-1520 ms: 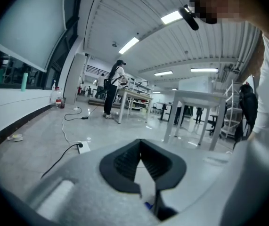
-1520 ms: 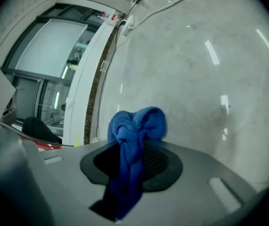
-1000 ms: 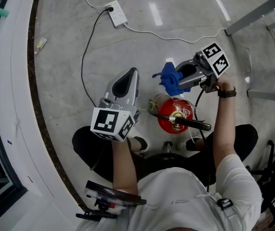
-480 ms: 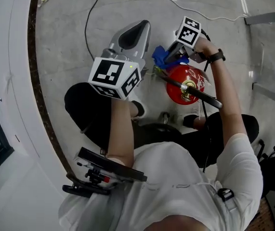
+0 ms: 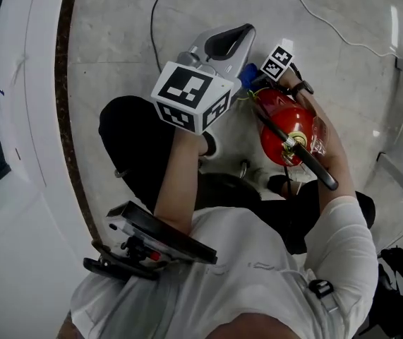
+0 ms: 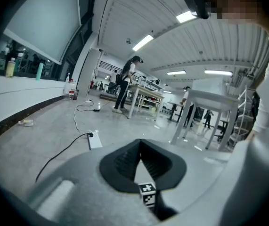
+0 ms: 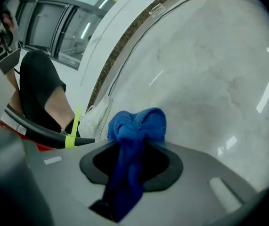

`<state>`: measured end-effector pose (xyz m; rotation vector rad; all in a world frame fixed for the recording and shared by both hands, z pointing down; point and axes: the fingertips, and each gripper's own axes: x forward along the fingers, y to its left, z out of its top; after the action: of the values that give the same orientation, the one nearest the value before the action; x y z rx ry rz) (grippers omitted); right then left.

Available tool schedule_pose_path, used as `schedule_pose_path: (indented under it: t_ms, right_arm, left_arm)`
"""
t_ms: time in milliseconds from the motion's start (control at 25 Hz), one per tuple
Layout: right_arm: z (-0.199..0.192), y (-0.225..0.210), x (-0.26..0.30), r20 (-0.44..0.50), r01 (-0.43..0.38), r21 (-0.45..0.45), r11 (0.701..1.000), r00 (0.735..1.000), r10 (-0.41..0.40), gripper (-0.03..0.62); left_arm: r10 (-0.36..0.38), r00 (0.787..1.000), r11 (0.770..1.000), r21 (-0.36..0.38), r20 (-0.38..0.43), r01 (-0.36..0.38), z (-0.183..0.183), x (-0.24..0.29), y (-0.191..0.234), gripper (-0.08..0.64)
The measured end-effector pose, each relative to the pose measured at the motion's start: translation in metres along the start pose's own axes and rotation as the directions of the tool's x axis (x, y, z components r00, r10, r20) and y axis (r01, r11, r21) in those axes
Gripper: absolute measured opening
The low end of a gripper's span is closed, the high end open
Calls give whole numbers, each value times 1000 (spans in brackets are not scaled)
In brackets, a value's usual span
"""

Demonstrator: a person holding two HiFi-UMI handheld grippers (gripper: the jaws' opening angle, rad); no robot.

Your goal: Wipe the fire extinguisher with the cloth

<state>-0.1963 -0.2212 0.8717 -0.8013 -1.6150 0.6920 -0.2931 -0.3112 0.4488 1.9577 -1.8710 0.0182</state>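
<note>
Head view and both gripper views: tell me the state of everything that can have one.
Red metal fire extinguisher: standing on the grey floor, black hose attached.
Blue fabric cloth: bunched, beside the extinguisher; contact unclear.
Right gripper: shut on the cloth.
Left gripper: shut, nothing between its jaws.
White power strip: flat on the floor, one black cable plugged in.

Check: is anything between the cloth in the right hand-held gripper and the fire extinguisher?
Nothing visible does. The right hand-held gripper, shut on the cloth, sits right beside the fire extinguisher.
</note>
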Motion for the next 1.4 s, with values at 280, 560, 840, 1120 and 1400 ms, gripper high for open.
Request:
schedule_pose_path:
  t_ms: [280, 560, 840, 1120, 1400]
  right_arm:
    - [8, -18, -87, 383, 194, 61, 979, 901, -203, 129]
    - [-32, 98, -348, 952, 220, 234, 947, 147, -269, 133]
    - [-105, 303, -423, 975, 485, 213, 848, -169, -148, 146]
    - [-145, 481, -369, 981, 641, 134, 755, -196, -7, 146]
    - [-174, 532, -263, 972, 807, 217, 549, -129, -195, 143]
  left_arm:
    - [37, 998, 999, 12, 58, -38, 15, -15, -6, 3]
    - [-69, 983, 997, 56, 169, 60, 46, -46, -69, 3]
    - [-116, 962, 988, 126, 248, 87, 56, -114, -135, 3]
    - [-121, 931, 988, 132, 344, 80, 38, -193, -218, 3]
    - [-118, 932, 985, 162, 342, 65, -15, -263, -304, 3]
